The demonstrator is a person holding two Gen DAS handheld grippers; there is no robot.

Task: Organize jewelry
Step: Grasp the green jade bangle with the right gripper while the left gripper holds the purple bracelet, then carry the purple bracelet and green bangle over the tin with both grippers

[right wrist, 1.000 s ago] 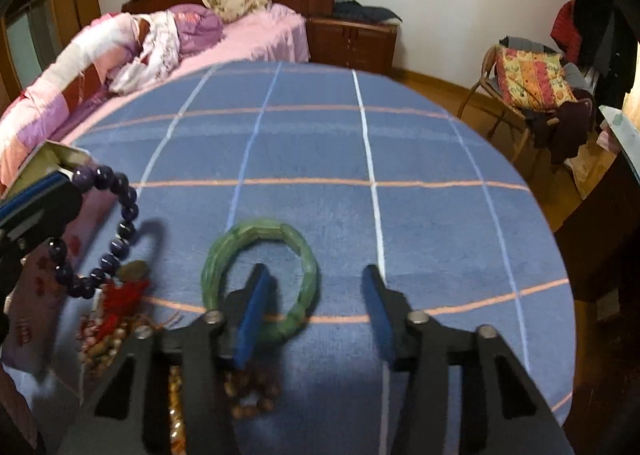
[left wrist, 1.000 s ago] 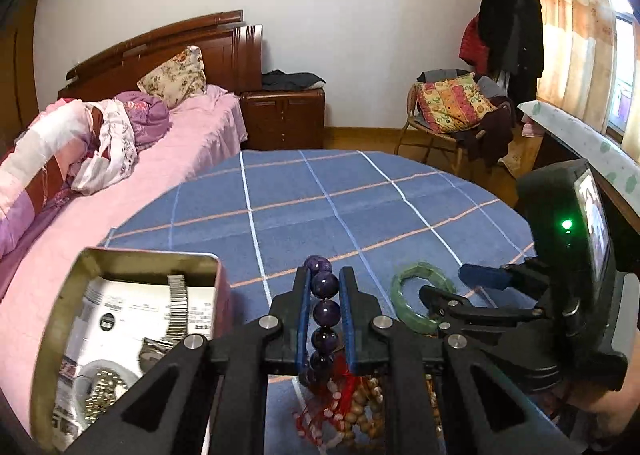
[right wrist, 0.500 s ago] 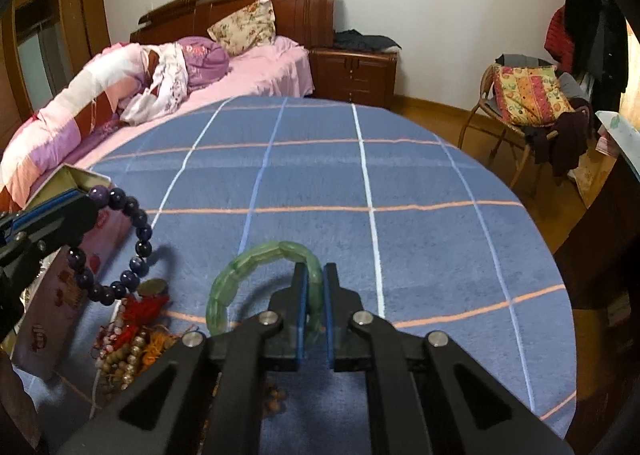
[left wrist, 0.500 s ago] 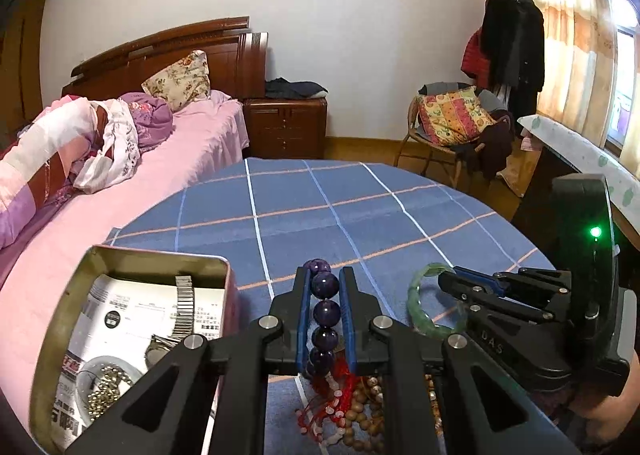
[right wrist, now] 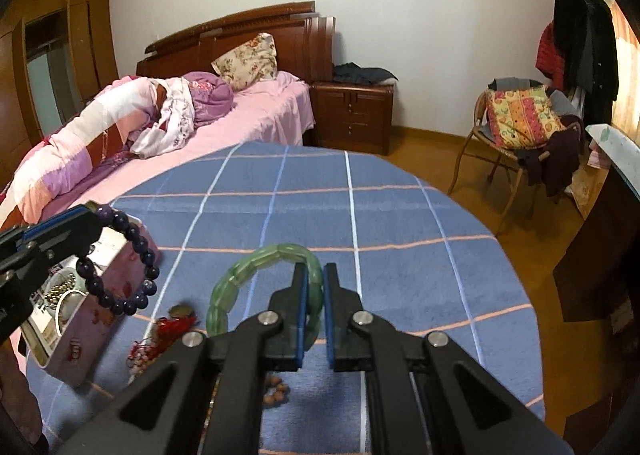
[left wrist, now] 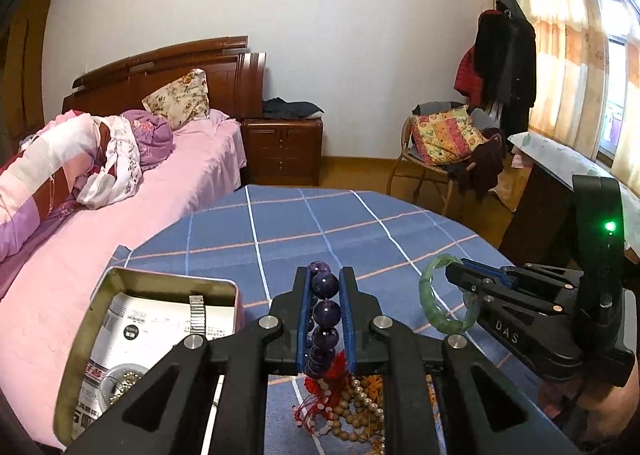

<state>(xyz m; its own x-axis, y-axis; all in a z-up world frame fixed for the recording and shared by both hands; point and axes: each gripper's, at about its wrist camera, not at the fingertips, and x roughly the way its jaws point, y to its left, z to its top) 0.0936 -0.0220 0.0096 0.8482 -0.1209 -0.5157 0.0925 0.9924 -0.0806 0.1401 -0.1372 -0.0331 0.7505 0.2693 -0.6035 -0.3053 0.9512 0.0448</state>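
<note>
My left gripper is shut on a purple bead bracelet, held above the blue checked table; the right wrist view shows the same bracelet hanging from that gripper. My right gripper is shut on a green jade bangle, lifted off the cloth; the left wrist view shows the bangle in it. An open metal tin with a watch band and a chain inside stands at the left. A heap of wooden beads and red tassels lies beneath my left gripper.
A pink bed runs along the table's left side. A nightstand and a chair with a patterned cushion stand at the back. A dark cabinet is at the right.
My right gripper closed on the green bangle and lifted it off the table. My left gripper rose a little with the purple bracelet still in it.
</note>
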